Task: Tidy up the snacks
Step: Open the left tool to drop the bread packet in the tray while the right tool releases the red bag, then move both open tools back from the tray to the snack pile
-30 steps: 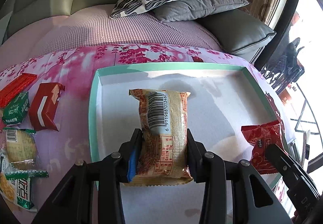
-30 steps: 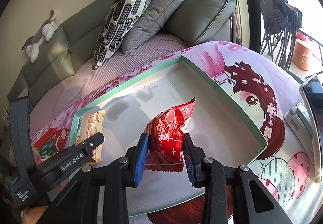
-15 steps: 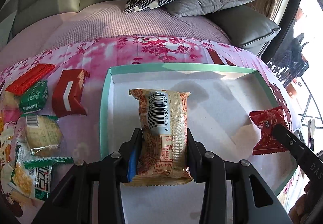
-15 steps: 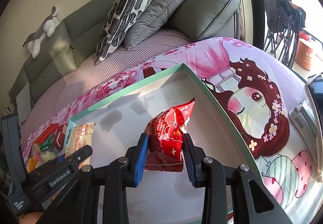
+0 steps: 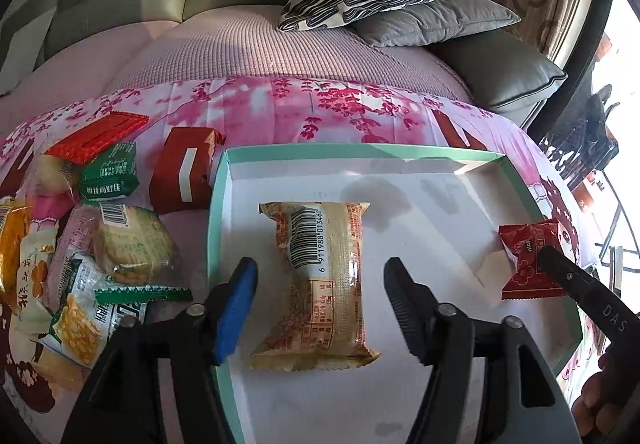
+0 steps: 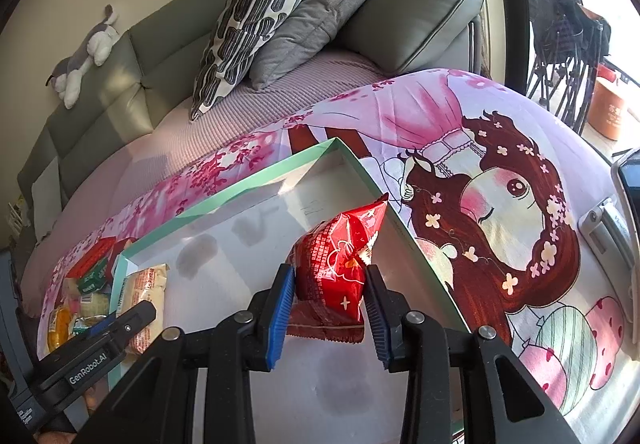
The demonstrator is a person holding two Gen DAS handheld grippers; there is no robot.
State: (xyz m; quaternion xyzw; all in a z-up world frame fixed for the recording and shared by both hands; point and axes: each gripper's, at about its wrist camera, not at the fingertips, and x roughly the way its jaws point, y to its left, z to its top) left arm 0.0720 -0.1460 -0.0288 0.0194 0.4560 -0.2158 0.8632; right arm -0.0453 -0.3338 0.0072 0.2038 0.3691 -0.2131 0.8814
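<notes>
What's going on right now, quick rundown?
Left gripper open, beige snack pack lying loose in the teal tray. Right gripper clamped on red snack pack over the tray. Nothing blocking.

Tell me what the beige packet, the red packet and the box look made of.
Beige packet: thin glossy plastic film, crimped ends, printed barcode. Red packet: shiny plastic or foil-like film, creased, with bright glints. Box: probably matte cardboard, with thin teal walls, a folded corner and a white inside.
</notes>
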